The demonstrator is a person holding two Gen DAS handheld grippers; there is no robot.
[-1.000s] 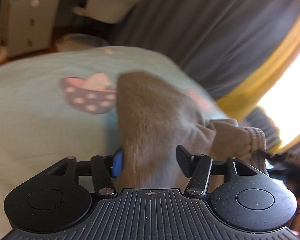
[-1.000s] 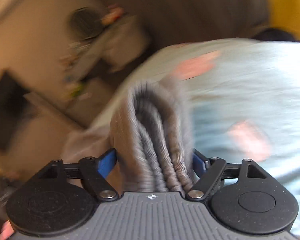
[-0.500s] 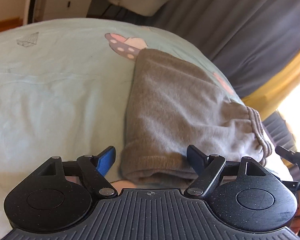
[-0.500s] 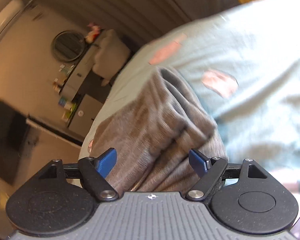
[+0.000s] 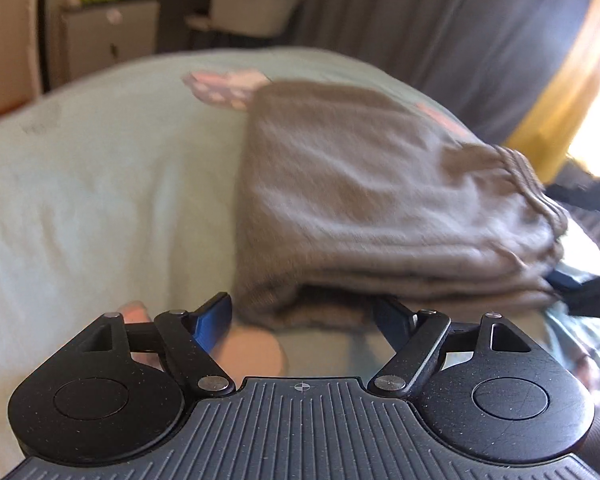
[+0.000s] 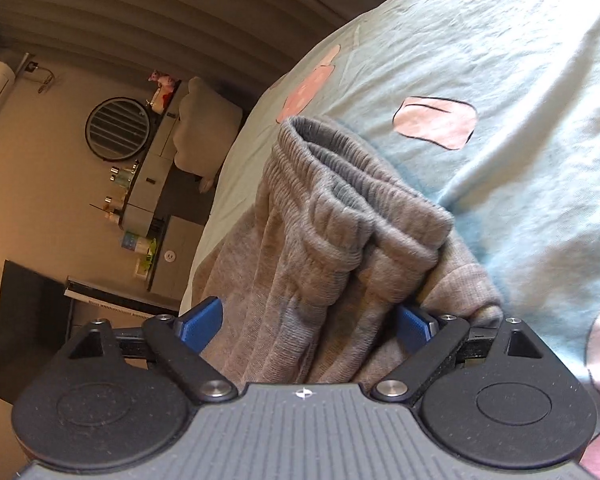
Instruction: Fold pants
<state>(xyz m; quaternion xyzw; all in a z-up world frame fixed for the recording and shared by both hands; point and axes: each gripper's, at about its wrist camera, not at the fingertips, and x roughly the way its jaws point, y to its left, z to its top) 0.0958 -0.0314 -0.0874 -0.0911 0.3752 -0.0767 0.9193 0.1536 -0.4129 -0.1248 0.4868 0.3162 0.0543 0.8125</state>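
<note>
Grey pants (image 5: 360,200) lie folded in a thick stack on the light blue bedsheet (image 5: 100,200). In the left wrist view my left gripper (image 5: 302,320) is open. Its fingers straddle the near edge of the stack without pressing it, and a person's fingertip shows under the jaws. In the right wrist view the ribbed waistband end of the pants (image 6: 320,248) sits between the fingers of my right gripper (image 6: 308,324). Those jaws are opening: the left blue pad (image 6: 202,322) stands at the cloth's edge, and fabric drapes over the right one.
The sheet (image 6: 500,60) has pink printed patches. A grey curtain (image 5: 420,20) and a yellow one (image 5: 560,92) hang behind the bed. A white cabinet (image 5: 108,40), a pale chair (image 5: 252,4) and a round mirror (image 6: 118,128) stand beyond the far edge.
My left gripper opened and let go of the pants, which dropped from hanging into a flat stack on the bed. Both grippers sank. The right one rolled and its jaws widened.
</note>
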